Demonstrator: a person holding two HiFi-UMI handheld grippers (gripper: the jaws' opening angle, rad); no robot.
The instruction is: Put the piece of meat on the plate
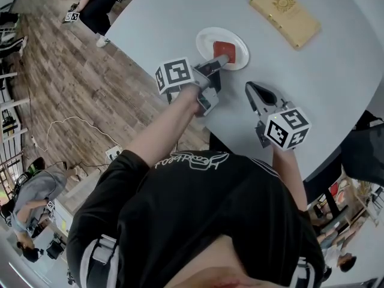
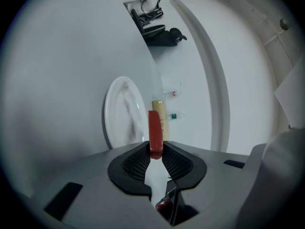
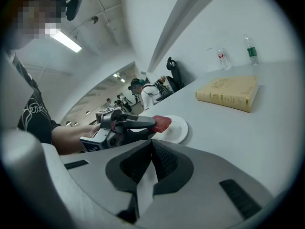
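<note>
A red slab of meat (image 1: pixel 225 51) is clamped on edge between the pads of my left gripper (image 1: pixel 218 61). It hangs over the white plate (image 1: pixel 207 38) on the pale grey table. In the left gripper view the meat (image 2: pixel 155 129) stands upright at the jaw tips, with the plate (image 2: pixel 123 109) just beyond to the left. The right gripper view shows the meat (image 3: pixel 162 123) a little above the plate (image 3: pixel 179 130); whether they touch I cannot tell. My right gripper (image 1: pixel 250 89) hovers shut and empty, to the right of the plate and nearer me.
A tan book (image 1: pixel 285 13) lies on the table (image 1: pixel 336 71) beyond the plate, and two small bottles (image 3: pixel 223 58) stand further back. The table's curved edge runs close on the left, above wood floor (image 1: pixel 72 83). People are in the background.
</note>
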